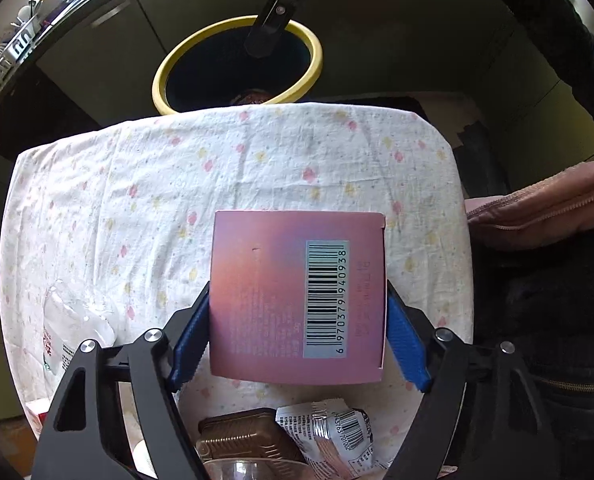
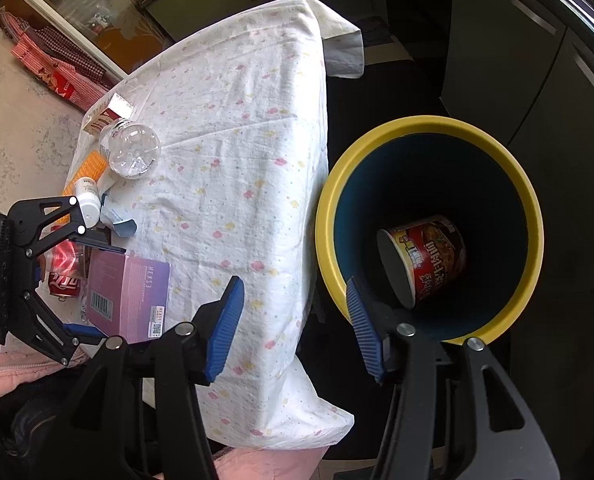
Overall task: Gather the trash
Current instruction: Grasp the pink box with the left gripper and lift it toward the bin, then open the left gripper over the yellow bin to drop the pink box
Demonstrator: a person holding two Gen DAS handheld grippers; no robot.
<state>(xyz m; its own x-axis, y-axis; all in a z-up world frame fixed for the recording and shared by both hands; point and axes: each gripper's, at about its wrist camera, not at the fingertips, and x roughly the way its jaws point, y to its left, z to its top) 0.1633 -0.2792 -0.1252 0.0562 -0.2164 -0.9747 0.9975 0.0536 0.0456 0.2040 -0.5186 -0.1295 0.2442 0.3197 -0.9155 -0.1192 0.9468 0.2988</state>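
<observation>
1. Here the pink box (image 1: 297,300) lies low in the left wrist frame on the cloth-covered table (image 1: 137,184), between the left gripper (image 1: 297,334) fingers, which hug its sides to lift it.
2. The right gripper (image 2: 293,324), empty and half-spread, hangs beside the yellow-rimmed bin (image 2: 529,200), lower right of its frame, where a noodle cup (image 2: 425,260) already lies.

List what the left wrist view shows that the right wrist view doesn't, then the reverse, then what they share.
Left wrist only: the barcode face of the pink box and a brown tray by a crumpled wrapper.
Right wrist only: the noodle cup lying in the bin, a red can, a white pill bottle.
Both: the box between the left gripper's fingers, yellow-rimmed bin, floral cloth, clear bottle.
</observation>
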